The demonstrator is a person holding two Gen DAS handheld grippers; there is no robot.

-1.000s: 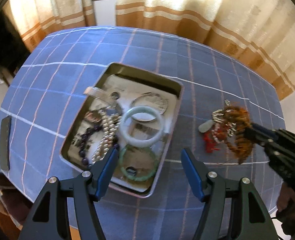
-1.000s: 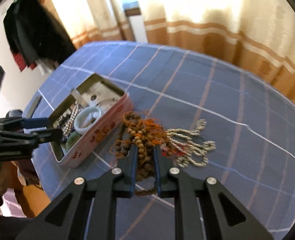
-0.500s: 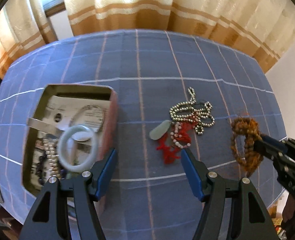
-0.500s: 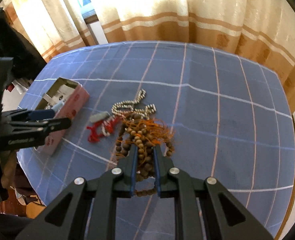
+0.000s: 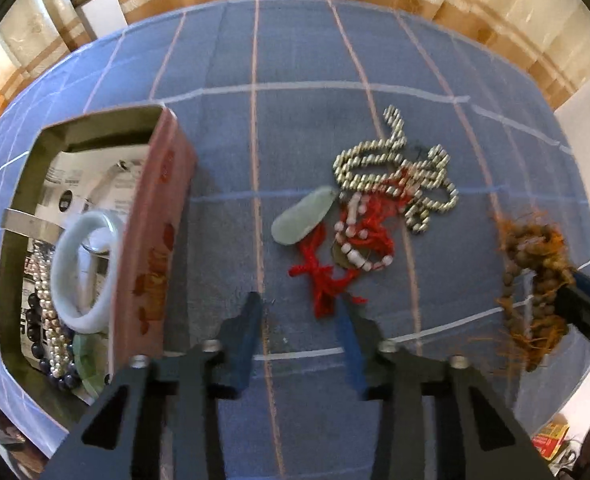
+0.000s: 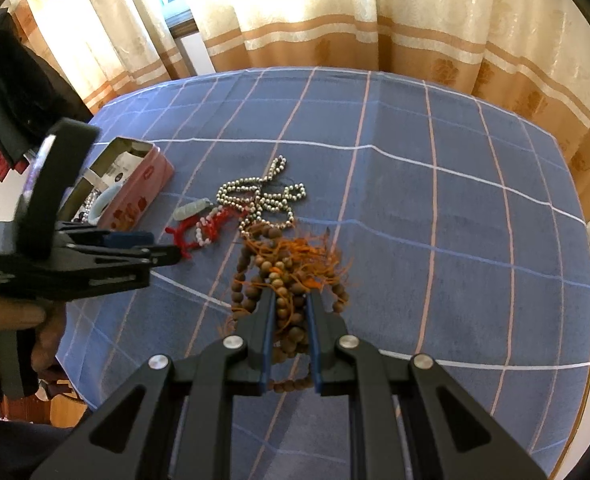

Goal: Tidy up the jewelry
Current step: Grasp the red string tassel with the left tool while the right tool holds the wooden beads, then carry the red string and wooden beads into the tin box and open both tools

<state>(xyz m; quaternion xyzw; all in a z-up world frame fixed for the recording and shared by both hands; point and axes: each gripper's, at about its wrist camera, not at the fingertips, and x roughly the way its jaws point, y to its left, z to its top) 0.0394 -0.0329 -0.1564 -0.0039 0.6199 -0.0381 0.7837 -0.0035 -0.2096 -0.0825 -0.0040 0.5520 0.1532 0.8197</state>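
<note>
Toward the left edge of the blue checked tablecloth (image 6: 435, 184) stands the open pink tin (image 5: 151, 248), its long side wall facing the loose jewelry. Inside it lie a pale white bangle (image 5: 83, 264), a green bangle (image 5: 89, 364) partly under the white one, a strand of silver-white beads (image 5: 49, 320) and a dark bead strand (image 5: 61, 378) along the near left corner, all on printed paper lining the bottom. Just beside the tin, toward the middle of the cloth, a small tangle rests: a pale green oval pendant (image 5: 303, 220), a red cord with white beads (image 5: 351, 248) touching it, and a silver bead chain (image 5: 391, 172) looped on the far side, overlapping the red cord. The left gripper (image 5: 299, 316) hangs low over the cloth with its blue-padded fingers partly spread, nothing between them, their tips at the near end of the red cord; whether a tip touches the cord cannot be told. The right gripper (image 6: 289, 300) is clamped on a bundle of brown wooden beads with orange thread (image 6: 283, 264), the strands pinched between its two pads and spilling out ahead and behind. In the left wrist view that bundle (image 5: 535, 276) appears near the right edge of the cloth, well apart from the tin; whether it rests on the fabric or is lifted off cannot be told.
</note>
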